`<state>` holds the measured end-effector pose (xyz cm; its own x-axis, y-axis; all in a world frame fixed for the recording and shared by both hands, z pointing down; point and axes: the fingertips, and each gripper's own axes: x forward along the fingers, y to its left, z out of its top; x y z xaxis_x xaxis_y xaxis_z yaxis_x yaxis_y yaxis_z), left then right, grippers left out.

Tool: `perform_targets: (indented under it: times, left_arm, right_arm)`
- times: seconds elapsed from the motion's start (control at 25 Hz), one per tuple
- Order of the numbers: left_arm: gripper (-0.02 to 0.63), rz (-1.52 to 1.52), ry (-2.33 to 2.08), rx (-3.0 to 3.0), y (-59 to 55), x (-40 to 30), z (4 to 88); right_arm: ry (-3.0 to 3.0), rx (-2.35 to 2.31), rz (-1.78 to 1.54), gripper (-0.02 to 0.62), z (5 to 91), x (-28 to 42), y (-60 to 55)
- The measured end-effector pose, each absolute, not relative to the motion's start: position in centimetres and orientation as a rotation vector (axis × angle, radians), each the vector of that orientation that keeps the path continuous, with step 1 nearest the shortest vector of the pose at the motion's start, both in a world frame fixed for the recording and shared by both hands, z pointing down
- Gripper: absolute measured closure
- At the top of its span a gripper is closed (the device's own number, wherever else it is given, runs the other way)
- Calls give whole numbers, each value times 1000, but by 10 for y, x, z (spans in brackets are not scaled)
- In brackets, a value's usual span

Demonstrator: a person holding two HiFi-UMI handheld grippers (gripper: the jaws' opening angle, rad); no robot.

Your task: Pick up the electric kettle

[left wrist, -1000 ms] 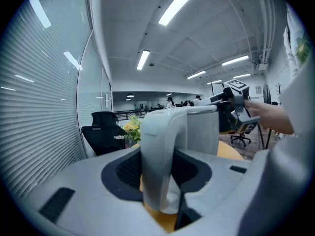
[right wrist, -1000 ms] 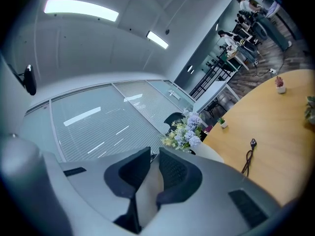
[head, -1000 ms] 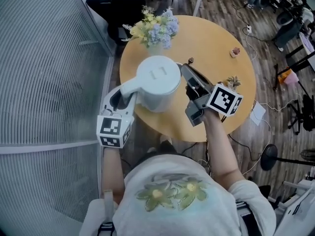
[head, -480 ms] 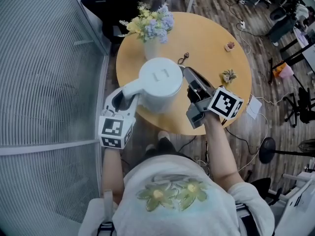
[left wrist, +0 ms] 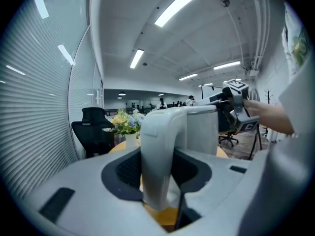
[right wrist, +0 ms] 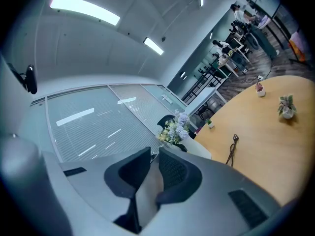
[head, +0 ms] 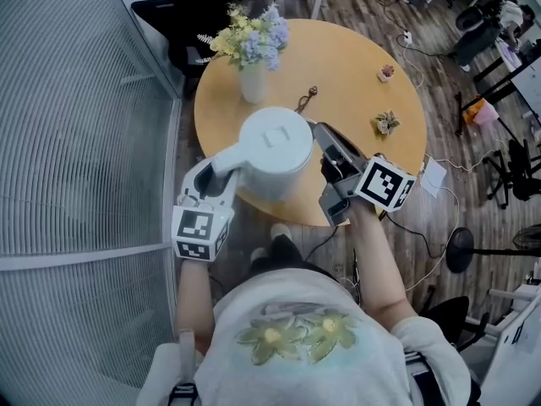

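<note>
Retreating kettle (head: pixel 272 152) (farther from flowers (head: pixel 249 41))

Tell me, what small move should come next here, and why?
Probably lift both grippers straight up a little together, keeping the kettle level. The left gripper is closed on the handle, the right gripper seems to pinch the opposite rim, and the kettle is over the near edge of the table, so tilting looks risky.
</note>
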<state>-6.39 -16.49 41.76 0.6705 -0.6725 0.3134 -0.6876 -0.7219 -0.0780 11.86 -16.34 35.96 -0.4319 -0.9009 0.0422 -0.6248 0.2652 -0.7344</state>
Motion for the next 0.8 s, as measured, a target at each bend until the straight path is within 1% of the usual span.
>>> perform_targets:
  times: [0.36, 0.8]
  left_arm:
    - [457, 528, -1111, 2829, -145, -57, 429]
    - [457, 529, -1094, 2829, -130, -64, 433]
  right_arm:
    - [2125, -1427, -992, 532, 371, 126, -141]
    - [2147, -1456, -1005, 532, 379, 120, -124]
